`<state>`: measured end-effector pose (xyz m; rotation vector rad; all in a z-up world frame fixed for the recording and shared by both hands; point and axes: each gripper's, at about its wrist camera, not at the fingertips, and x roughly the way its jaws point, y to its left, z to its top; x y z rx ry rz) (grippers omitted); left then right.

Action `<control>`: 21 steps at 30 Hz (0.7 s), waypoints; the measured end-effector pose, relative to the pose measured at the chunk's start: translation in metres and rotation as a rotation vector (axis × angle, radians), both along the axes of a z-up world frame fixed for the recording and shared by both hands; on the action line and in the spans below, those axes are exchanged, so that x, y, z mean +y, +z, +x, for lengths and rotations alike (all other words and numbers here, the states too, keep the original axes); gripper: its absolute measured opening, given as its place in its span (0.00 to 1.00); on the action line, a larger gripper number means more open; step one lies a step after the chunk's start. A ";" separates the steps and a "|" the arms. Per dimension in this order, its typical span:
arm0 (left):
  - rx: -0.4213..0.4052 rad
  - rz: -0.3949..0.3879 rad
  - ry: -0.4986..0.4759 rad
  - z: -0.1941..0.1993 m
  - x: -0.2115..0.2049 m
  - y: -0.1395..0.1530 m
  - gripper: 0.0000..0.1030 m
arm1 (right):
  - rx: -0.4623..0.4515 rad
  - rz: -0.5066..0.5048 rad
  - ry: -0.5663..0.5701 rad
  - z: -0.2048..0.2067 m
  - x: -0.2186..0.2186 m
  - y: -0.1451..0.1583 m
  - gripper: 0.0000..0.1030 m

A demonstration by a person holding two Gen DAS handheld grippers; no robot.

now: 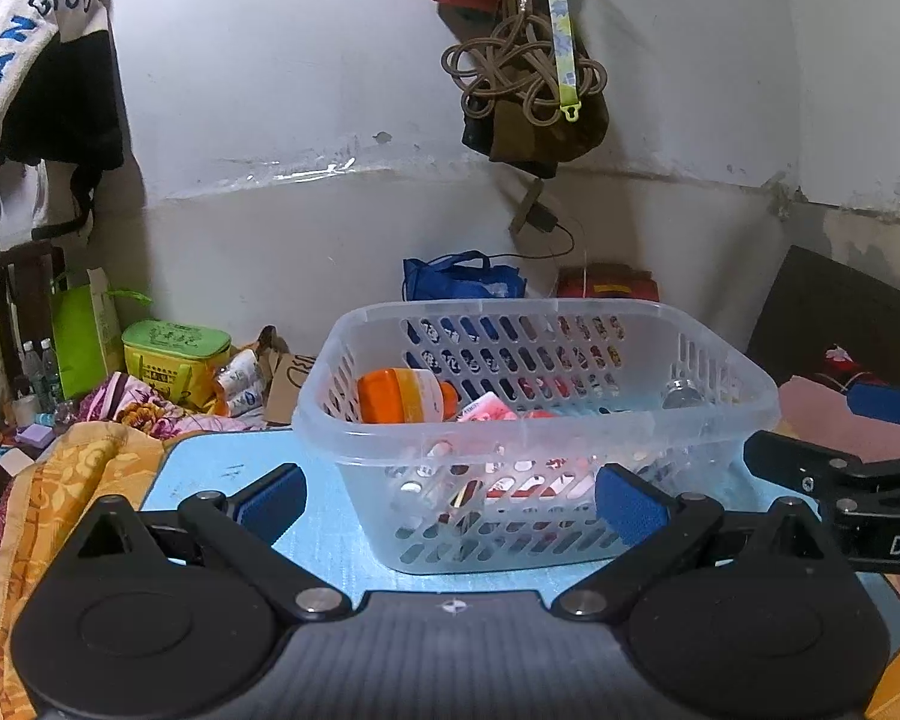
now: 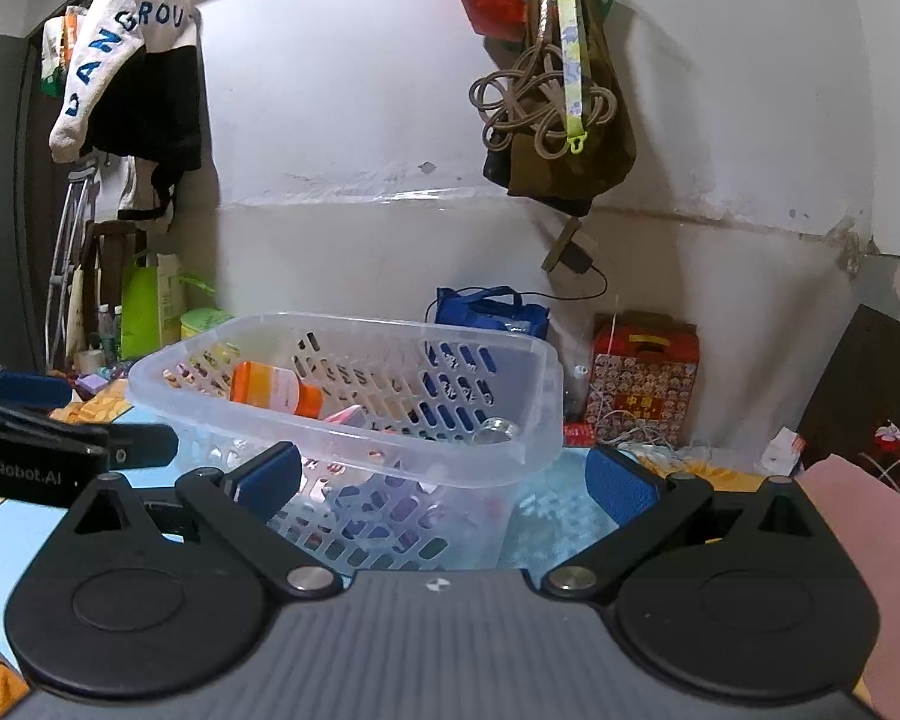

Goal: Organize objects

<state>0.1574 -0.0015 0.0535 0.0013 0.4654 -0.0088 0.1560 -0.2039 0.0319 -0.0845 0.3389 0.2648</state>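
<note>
Basket (image 1: pixel 528 438): clear slotted plastic, standing upright on the blue tabletop (image 1: pixel 222 468), just ahead of both grippers.
Already inside basket: orange-capped bottle (image 1: pixel 405 395) lying on its side against the far-left wall; pink packet (image 1: pixel 486 409) beside it toward the middle; small glass jar (image 1: pixel 681 394) in the far-right corner; a few more small items on the floor, too blurred through the wall to name.
Left gripper (image 1: pixel 450 498): released, blue pads spread wide before the near wall, grasping nothing.
Right gripper (image 2: pixel 444 483): likewise released and empty, at the near-right corner of the basket.
Left to do: probably little; no loose item visible on the tabletop around the basket.
Beyond basket: clutter along the wall, likely not part of the job.
</note>
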 end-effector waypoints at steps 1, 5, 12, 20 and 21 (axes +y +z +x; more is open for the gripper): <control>0.001 0.000 -0.002 0.000 0.000 0.000 1.00 | 0.003 0.010 0.000 0.000 -0.002 0.001 1.00; -0.001 0.004 -0.003 -0.001 -0.001 0.000 1.00 | 0.011 0.041 -0.013 0.002 -0.007 0.002 1.00; 0.003 0.001 0.004 -0.001 -0.001 -0.001 1.00 | 0.026 0.046 -0.017 0.004 -0.010 -0.001 1.00; 0.003 0.001 -0.001 0.000 -0.001 -0.001 1.00 | 0.021 0.040 -0.014 0.002 -0.009 -0.001 1.00; 0.004 0.000 -0.002 0.000 -0.001 -0.001 1.00 | 0.022 0.039 -0.014 0.003 -0.009 -0.001 1.00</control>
